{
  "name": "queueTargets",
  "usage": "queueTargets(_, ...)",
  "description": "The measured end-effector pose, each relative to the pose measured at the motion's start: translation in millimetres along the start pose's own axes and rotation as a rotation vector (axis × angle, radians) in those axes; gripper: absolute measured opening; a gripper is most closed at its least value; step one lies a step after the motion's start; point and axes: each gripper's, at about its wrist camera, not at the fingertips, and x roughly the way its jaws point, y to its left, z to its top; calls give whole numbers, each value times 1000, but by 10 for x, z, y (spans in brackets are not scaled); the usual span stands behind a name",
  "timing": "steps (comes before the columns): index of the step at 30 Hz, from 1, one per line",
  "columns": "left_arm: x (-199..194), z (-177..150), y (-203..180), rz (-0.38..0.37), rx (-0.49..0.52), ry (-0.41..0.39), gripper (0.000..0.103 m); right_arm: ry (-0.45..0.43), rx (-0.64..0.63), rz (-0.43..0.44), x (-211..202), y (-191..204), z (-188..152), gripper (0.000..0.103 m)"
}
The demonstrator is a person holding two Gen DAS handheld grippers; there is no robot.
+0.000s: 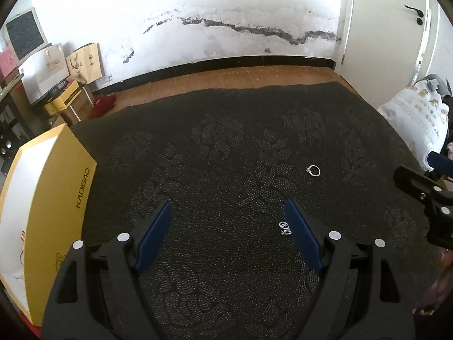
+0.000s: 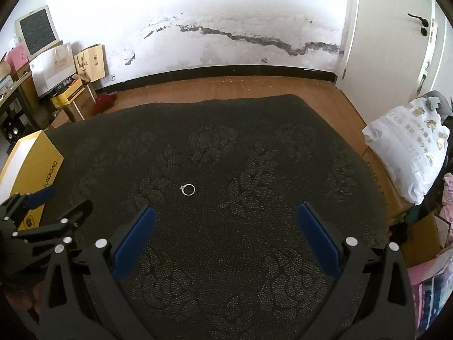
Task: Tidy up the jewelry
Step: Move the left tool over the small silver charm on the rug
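Observation:
A silver ring (image 1: 313, 170) lies on the dark patterned cloth (image 1: 226, 147); it also shows in the right wrist view (image 2: 189, 189). A small silver earring piece (image 1: 285, 228) lies just inside my left gripper's right finger. My left gripper (image 1: 228, 212) is open and empty above the cloth. My right gripper (image 2: 226, 215) is open and empty, with the ring ahead and to its left. A yellow and white box (image 1: 53, 195) stands at the cloth's left edge; it also shows in the right wrist view (image 2: 31, 164). Each gripper shows at the edge of the other's view.
The cloth (image 2: 226, 147) covers a low surface on a wooden floor (image 1: 226, 79). A white printed bag (image 2: 407, 153) sits at the right. Boxes and paper bags (image 1: 62, 85) are stacked at the back left by the cracked wall. A white door (image 2: 396, 28) is at the back right.

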Motion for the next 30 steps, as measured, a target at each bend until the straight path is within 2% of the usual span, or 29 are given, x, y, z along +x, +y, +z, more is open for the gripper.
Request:
queueTargets(15, 205, 9, -136, -4, 3, 17, 80, -7, 2, 1, 8, -34, 34, 96)
queueTargets(17, 246, -12, -172, 0, 5, 18, 87, -5, 7, 2, 14, -55, 32, 96)
queueTargets(19, 300, -49, -212, 6, 0, 16, 88, -4, 10, 1, 21, -77, 30, 96)
queueTargets(30, 757, -318, -379, -51, -57, 112, 90, 4, 40, 19, 64, -225, 5, 96)
